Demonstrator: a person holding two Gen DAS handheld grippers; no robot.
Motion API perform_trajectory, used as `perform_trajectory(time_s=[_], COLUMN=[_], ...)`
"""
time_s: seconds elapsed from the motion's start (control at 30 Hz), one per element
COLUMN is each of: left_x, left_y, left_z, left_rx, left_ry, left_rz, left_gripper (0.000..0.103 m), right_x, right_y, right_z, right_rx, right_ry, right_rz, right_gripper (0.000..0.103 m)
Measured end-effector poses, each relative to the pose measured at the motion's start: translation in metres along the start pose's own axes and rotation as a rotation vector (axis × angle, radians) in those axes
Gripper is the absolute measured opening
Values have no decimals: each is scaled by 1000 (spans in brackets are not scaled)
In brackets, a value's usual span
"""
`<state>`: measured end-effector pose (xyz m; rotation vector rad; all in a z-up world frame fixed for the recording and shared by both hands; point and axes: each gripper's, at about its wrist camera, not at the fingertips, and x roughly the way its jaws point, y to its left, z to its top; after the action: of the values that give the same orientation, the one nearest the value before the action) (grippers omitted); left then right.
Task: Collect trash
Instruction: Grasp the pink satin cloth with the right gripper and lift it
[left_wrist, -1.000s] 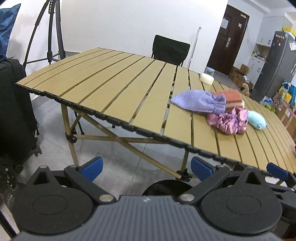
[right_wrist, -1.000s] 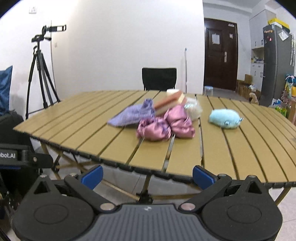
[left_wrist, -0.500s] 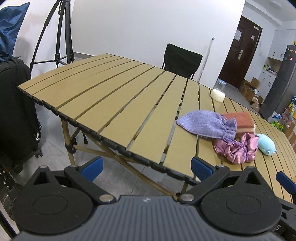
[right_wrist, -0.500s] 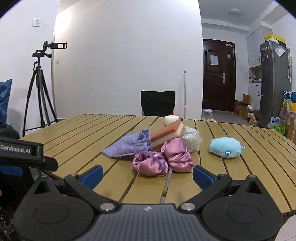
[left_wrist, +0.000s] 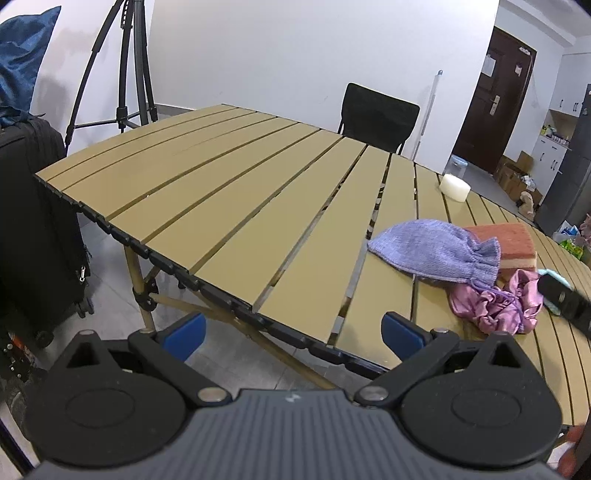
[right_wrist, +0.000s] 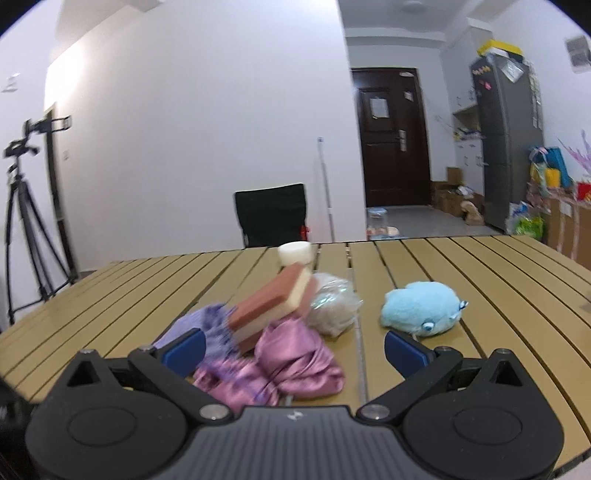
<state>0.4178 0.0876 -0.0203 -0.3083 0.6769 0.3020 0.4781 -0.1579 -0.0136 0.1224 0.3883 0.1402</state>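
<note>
Right gripper (right_wrist: 293, 347) fingers spread wide above crumpled pink satin cloth (right_wrist: 299, 363) on slatted tan surface (right_wrist: 480, 280), left gripper (left_wrist: 291, 330) fingers likewise released at its edge.

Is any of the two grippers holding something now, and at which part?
Nothing is held. The left gripper and the right gripper are both open and empty; the right one is above the pink satin cloth.

The left wrist view looks across the table (left_wrist: 229, 206) from its near edge; the right sits low, close to the shared pink cloth (right_wrist: 295, 354).
</note>
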Motion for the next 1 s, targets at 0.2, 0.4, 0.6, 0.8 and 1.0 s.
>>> perform_trajectory(time_s=[0.2,0.4,0.6,0.8,1.0], left_x=[8,14,16,14,9], left_y=[-1,-11,-14,-16,-13], left_z=[-2,-6,-6,-7,-7], left_rx=[6,40,37,44,49], left_ry=[12,17,22,17,11], left_rz=[13,16,9,4,-5], left_gripper=[103,103,103,103,103], right_x=[41,74,70,57,38], right_y=[-8,-13,-9,-4,6], right_z=[5,-7,-17,-27,-29], right_rx=[30,69,45,-25,-68], right_ry=[77,175,172,136,78], right_rz=[-31,11,65,105,100], right_gripper=[95,82,66,51,34])
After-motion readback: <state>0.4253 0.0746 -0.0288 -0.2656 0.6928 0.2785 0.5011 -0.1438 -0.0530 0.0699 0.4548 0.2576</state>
